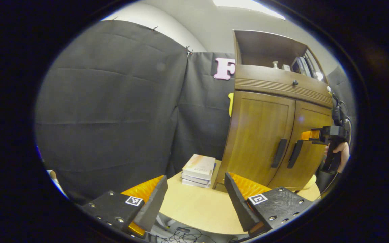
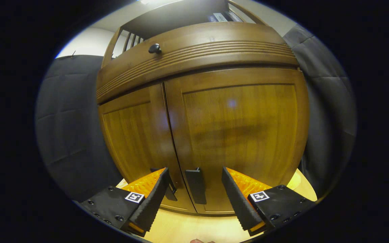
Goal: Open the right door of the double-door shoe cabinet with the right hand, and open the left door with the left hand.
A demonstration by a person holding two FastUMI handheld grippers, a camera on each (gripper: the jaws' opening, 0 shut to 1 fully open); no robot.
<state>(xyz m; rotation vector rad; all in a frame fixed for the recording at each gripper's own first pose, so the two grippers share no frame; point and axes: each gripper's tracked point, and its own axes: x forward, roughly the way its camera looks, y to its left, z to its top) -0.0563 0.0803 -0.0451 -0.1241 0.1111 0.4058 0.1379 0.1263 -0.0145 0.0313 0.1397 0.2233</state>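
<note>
In the left gripper view, the left gripper (image 1: 194, 199) hangs above the near edge of the desk (image 1: 194, 206), its fingers (image 1: 154, 200) spread wide with nothing between them. Beyond them a stack of books (image 1: 198, 170) lies on the desk, just left of the cabinet (image 1: 275, 135). The cabinet stands on the desk at the right of this view, both doors closed. The left door (image 1: 258, 135) and the right door (image 1: 311, 148) meet at the middle, and a dark vertical handle sits on each side of the seam: the left handle (image 1: 279, 153) and the right handle (image 1: 294, 154). Above the doors runs a drawer with a small knob (image 1: 295, 82), and over it an open shelf (image 1: 272, 50) holding small items. Farther right, the right gripper (image 1: 307, 135) is held by a hand (image 1: 340, 152) in front of the right door, near its handle.

In the right gripper view, the right gripper (image 2: 194, 195) faces the cabinet close up, fingers (image 2: 236, 199) released and parted. The right handle (image 2: 196, 185) shows between them, apart from both.
</note>
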